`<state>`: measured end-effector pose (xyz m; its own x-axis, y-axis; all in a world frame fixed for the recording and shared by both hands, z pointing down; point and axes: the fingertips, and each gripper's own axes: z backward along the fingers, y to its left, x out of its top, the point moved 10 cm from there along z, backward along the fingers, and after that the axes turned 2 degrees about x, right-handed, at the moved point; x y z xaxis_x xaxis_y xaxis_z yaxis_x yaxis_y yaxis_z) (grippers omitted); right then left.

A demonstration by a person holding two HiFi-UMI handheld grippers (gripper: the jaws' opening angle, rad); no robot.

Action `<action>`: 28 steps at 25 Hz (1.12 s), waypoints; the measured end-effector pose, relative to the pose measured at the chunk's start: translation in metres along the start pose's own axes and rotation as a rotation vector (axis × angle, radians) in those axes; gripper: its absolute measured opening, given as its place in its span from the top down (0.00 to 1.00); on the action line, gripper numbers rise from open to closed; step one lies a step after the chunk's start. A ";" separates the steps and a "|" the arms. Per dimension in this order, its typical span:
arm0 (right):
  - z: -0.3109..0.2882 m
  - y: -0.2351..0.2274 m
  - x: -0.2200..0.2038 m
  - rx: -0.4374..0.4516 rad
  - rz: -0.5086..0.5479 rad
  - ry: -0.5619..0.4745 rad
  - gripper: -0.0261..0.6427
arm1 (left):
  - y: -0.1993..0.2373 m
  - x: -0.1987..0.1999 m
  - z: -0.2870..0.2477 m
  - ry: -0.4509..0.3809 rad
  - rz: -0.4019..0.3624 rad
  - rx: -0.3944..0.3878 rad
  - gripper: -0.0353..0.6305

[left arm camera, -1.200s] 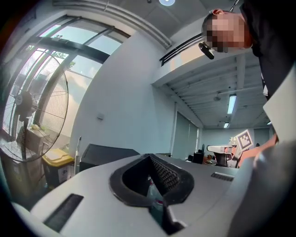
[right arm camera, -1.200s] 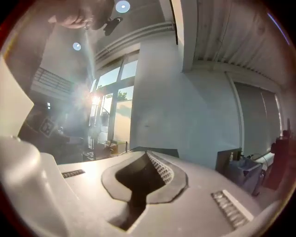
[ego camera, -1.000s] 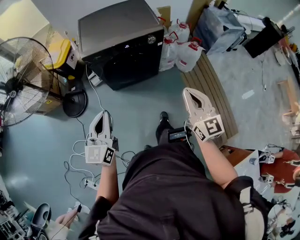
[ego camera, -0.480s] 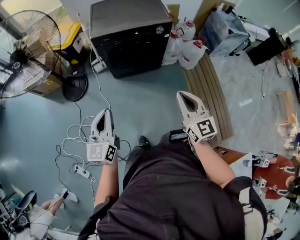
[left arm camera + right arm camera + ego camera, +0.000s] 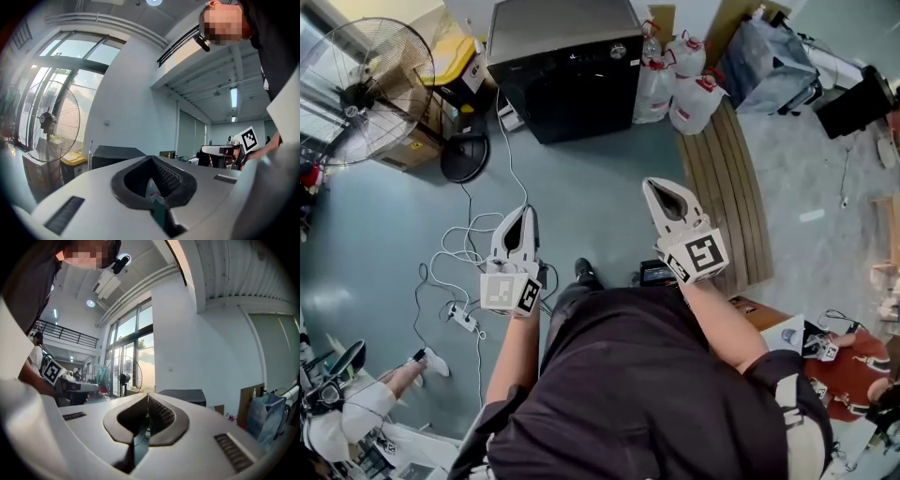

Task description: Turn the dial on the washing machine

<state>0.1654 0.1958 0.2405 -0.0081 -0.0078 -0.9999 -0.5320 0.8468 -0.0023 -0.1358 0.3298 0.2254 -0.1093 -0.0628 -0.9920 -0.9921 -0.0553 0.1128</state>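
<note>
Well short of the washing machine dial (image 5: 619, 52), left gripper (image 5: 523, 212) and right gripper (image 5: 655, 186), jaws together, empty.

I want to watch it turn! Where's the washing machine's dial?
In the head view, the dial is near the top middle, on the washing machine, at its front panel's right end, beside the white jugs.

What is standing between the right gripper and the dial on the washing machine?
Nothing visible. Only bare floor lies between the right gripper and the dial on the washing machine. The white jugs stand right of the machine, and the white cable trails over the floor at left, both off that line.
</note>
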 end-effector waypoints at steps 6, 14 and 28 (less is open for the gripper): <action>0.051 -0.011 -0.008 0.013 0.001 0.007 0.93 | -0.056 -0.007 0.015 0.044 -0.003 0.015 0.93; 0.069 0.005 -0.018 -0.009 -0.007 0.019 0.93 | -0.055 -0.015 0.034 0.072 -0.025 -0.026 0.93; 0.057 0.039 -0.009 -0.043 -0.023 0.098 0.93 | -0.019 -0.012 0.048 0.046 0.008 -0.024 0.93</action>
<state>0.1923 0.2593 0.2488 -0.0776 -0.0806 -0.9937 -0.5690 0.8221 -0.0223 -0.1183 0.3799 0.2327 -0.1139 -0.1087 -0.9875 -0.9893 -0.0783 0.1227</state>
